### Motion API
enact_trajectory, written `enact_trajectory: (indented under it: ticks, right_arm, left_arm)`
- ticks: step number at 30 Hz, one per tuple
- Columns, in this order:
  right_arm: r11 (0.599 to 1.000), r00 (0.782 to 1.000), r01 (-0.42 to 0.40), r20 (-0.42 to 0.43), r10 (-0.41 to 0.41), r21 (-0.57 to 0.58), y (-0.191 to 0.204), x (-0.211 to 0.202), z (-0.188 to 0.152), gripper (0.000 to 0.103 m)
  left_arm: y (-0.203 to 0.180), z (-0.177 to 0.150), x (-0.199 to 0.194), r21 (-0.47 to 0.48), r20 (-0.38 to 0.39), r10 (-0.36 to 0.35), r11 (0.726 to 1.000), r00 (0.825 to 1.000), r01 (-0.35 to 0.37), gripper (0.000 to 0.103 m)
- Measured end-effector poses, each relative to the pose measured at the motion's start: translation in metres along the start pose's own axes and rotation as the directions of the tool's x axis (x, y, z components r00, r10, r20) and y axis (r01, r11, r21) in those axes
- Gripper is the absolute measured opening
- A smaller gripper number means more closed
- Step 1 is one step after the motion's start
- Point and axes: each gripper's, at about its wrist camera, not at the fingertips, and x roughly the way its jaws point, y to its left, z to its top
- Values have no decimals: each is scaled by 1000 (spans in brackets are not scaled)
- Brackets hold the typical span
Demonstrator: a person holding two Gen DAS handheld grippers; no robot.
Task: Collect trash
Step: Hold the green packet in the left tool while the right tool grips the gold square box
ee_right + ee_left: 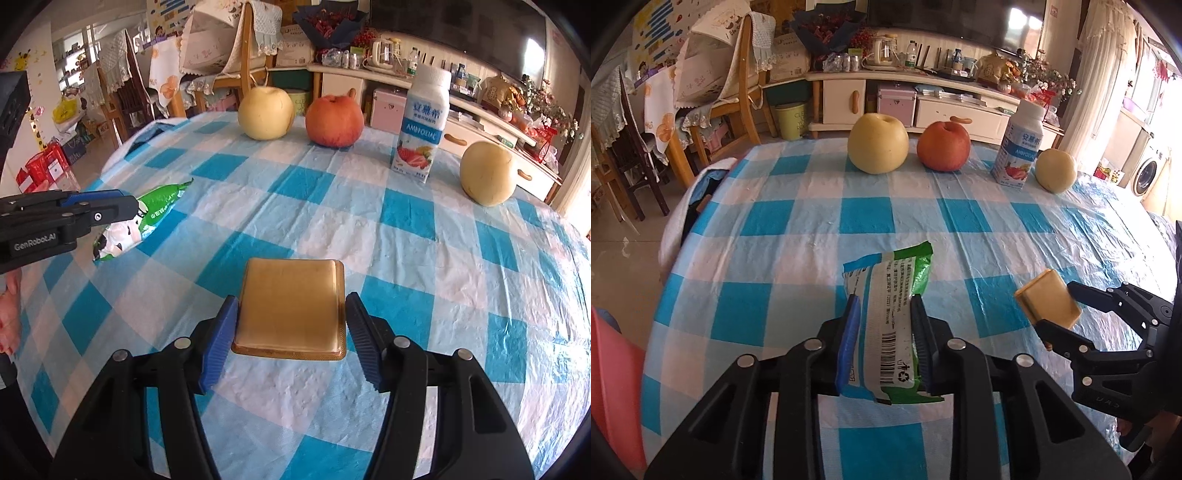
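Green wrapper clamped in left gripper; right gripper clamped on gold packet. Advise lifting both level, grips firm.

We see a table under a blue-and-white checked cloth; along its far edge stand a pear, an apple, a yogurt bottle and a second pear.

We look from each wrist down along the fingers, close over the table, facing the far fruit and TV stand. Both views share the pear, apple and bottle; each catches the other gripper at its edge.
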Motion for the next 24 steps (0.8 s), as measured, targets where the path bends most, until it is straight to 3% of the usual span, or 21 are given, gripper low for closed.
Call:
enact_trajectory:
  ticks: [8, 10, 12, 16, 20, 22, 24]
  right_arm:
    - [1000, 1000, -11, 15, 11, -20, 11, -5, 2, 60]
    - [999, 1000, -17, 17, 18, -28, 15, -5, 2, 60]
    - [999, 1000, -22, 15, 22, -35, 16, -5, 1, 60]
    - [999, 1000, -31, 7, 31, -43, 19, -3, 0, 60]
    - [998, 999, -40, 10, 41, -55, 23, -4, 0, 60]
    - [997, 999, -43, 11, 43, -58, 24, -5, 0, 60]
    - [997, 999, -43, 13, 44, -62, 25, -6, 0, 60]
  left_arm:
    - [18, -3, 2, -61, -31, -18, 998, 999, 16, 28]
    - [25, -4, 8, -97, -57, -29, 995, 998, 23, 42]
    - [27, -5, 15, -102, -92, -60, 994, 994, 50, 72]
    - [15, -8, 25, -50, -125, -58, 997, 990, 52, 82]
    - [3, -10, 39, 24, -151, 17, 1000, 988, -13, 82]
    - [4, -10, 46, 30, -162, 59, 998, 985, -55, 70]
    - [7, -8, 46, 8, -153, 57, 998, 987, -56, 58]
